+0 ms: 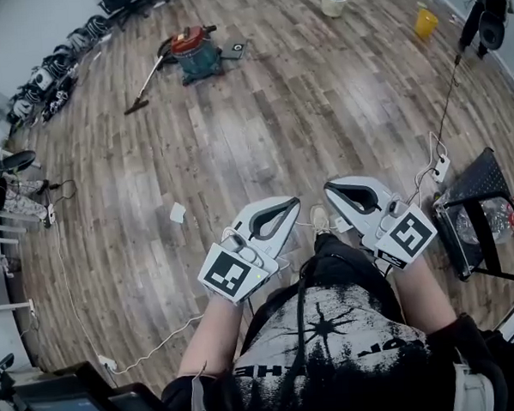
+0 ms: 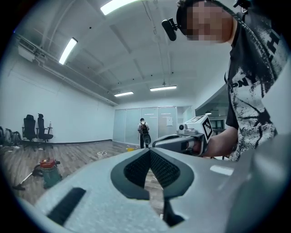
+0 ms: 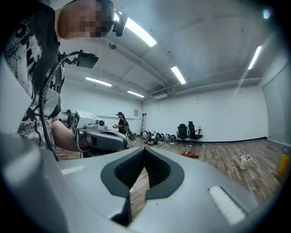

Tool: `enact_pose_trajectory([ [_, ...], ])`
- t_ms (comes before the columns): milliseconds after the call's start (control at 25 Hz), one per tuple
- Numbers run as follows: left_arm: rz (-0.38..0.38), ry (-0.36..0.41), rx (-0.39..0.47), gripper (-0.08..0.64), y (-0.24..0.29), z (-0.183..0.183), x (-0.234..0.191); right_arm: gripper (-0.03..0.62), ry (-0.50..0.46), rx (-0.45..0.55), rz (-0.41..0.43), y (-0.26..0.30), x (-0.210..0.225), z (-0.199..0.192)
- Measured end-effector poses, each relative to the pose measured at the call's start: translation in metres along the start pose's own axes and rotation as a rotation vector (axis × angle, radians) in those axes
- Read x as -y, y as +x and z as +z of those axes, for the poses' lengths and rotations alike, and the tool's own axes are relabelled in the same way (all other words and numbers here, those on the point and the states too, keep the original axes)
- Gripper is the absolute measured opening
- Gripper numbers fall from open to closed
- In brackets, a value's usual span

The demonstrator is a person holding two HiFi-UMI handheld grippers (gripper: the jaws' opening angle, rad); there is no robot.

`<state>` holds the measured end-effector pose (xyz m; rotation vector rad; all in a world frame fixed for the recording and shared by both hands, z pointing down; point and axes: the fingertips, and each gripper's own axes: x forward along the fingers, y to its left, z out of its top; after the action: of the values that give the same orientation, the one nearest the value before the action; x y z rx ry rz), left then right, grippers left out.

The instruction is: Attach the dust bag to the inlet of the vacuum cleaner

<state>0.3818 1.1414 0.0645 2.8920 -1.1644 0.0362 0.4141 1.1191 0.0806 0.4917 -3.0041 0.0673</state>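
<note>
1. Well short of the vacuum cleaner (image 1: pixel 196 51), you hold the left hand-held gripper (image 1: pixel 293 204) and right hand-held gripper (image 1: pixel 331 188) pressed together, both empty.
2. No dust bag shows for certain; a white scrap (image 1: pixel 177 213) lies well apart from the vacuum cleaner.
3. Reach the vacuum cleaner carrying nothing and its inlet stays bare.

on the wood-plank floor (image 1: pixel 278 113)
far ahead left, red-topped drum vacuum cleaner (image 1: pixel 196 51); right of it, white plastic bucket (image 1: pixel 333 1)

The vacuum cleaner (image 1: pixel 196 51) is too small for detail.
</note>
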Motion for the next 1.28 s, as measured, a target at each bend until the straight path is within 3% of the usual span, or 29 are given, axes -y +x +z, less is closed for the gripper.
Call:
enact_pose_trajectory([
  [360, 0.079, -0.022, 0.002, 0.003, 0.086, 0.023, -0.104, 0.008, -0.02, 0.0, 0.098, 0.053, 0.117, 0.021],
  [680, 0.145, -0.017, 0.008, 0.003, 0.169, 0.029, -0.168, 0.008, -0.024, 0.008, 0.155, 0.068, 0.22, 0.025],
  [880, 0.178, -0.019, -0.047, 0.003, 0.202, 0.022, -0.188, 0.008, -0.025, 0.028, 0.2, 0.072, 0.254, 0.029],
  [960, 0.179, -0.017, -0.024, 0.003, 0.213, 0.025, -0.19, 0.008, -0.025, 0.038, 0.206, 0.072, 0.263, 0.031],
  [1280, 0.169, -0.021, -0.074, 0.003, 0.227, 0.019, -0.203, 0.008, -0.017, 0.065, 0.18, 0.072, 0.288, 0.034],
])
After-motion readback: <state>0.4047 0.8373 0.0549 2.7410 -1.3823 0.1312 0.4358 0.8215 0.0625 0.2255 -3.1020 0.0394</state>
